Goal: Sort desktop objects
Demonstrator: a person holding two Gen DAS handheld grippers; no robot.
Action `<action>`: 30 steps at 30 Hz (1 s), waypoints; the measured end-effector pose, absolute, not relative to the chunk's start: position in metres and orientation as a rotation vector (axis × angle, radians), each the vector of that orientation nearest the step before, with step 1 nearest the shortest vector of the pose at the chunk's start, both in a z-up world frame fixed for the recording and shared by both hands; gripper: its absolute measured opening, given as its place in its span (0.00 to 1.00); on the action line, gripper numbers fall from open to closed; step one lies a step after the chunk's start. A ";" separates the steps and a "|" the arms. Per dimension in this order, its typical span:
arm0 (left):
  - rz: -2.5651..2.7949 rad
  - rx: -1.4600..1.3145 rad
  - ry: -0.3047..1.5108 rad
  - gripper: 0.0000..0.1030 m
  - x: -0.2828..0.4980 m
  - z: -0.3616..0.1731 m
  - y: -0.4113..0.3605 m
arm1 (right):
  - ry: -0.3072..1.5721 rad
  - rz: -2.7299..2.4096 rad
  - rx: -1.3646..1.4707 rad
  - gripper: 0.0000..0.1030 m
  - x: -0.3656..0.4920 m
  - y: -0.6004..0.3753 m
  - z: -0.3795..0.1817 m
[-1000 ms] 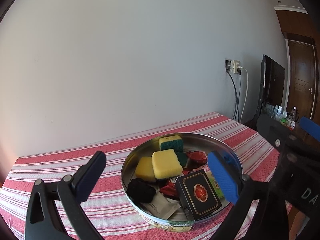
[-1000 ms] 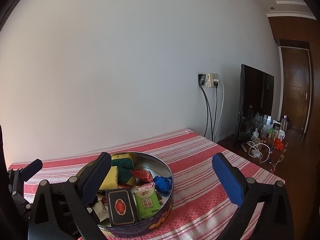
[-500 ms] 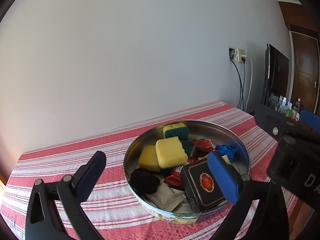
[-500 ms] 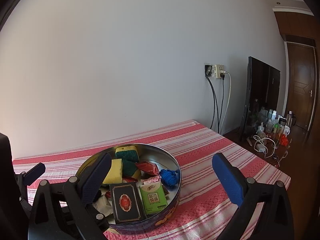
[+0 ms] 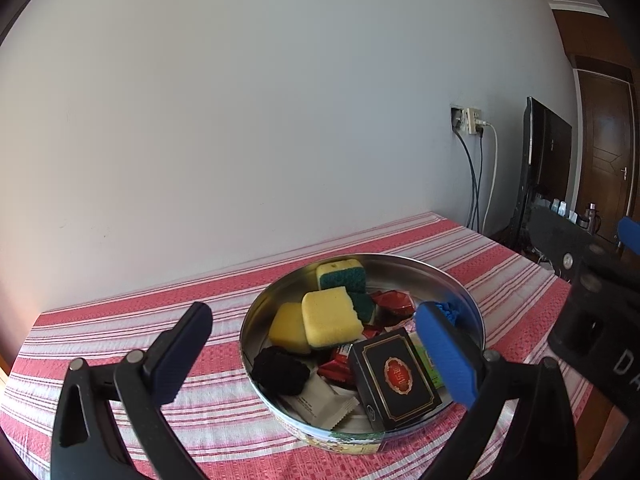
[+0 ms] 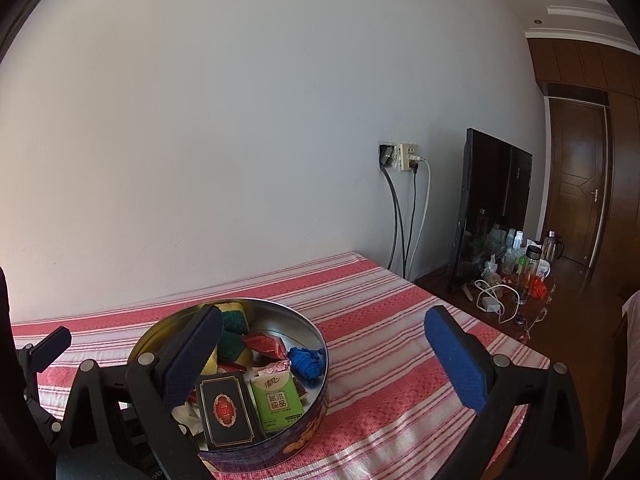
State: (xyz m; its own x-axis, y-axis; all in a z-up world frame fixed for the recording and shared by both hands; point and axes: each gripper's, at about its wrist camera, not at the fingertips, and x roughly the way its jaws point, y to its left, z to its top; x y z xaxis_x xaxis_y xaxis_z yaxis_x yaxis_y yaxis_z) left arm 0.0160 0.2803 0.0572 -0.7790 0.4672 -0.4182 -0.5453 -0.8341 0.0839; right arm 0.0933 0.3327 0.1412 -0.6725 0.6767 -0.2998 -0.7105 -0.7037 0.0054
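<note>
A round metal tin (image 5: 420, 270) (image 6: 316, 340) stands on the red striped tablecloth (image 5: 224, 396). It holds yellow and green sponges (image 5: 330, 320), a black fuzzy lump (image 5: 280, 370), a black box with a red emblem (image 5: 394, 376) (image 6: 226, 408), red wrappers (image 5: 394, 304), a white sachet (image 5: 320, 400), a green tissue pack (image 6: 278, 400) and a blue cloth ball (image 6: 306, 362). My left gripper (image 5: 316, 356) is open and empty, held just before the tin. My right gripper (image 6: 324, 360) is open and empty, to the tin's right.
A white wall runs behind the table. A socket with hanging cables (image 6: 404, 208) and a dark screen (image 6: 496, 208) stand at the right. A low surface with bottles and a charger (image 6: 512, 272) lies beyond the table's right edge (image 6: 480, 324).
Both grippers have shifted slightly; the tin sits a little more central in each view. Jaws stay open and the tin's contents are unmoved.
</note>
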 end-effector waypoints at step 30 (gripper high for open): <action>2.579 -0.517 0.274 1.00 0.009 0.054 0.266 | 0.165 2.405 -0.408 0.99 0.068 0.324 0.136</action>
State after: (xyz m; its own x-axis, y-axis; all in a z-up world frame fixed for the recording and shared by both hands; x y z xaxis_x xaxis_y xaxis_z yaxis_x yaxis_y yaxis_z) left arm 0.0090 0.2661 0.0544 -0.8071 0.4273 -0.4074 -0.5033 -0.8587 0.0964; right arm 0.0682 0.3243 0.1359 -0.7179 0.6114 -0.3329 -0.6511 -0.7590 0.0100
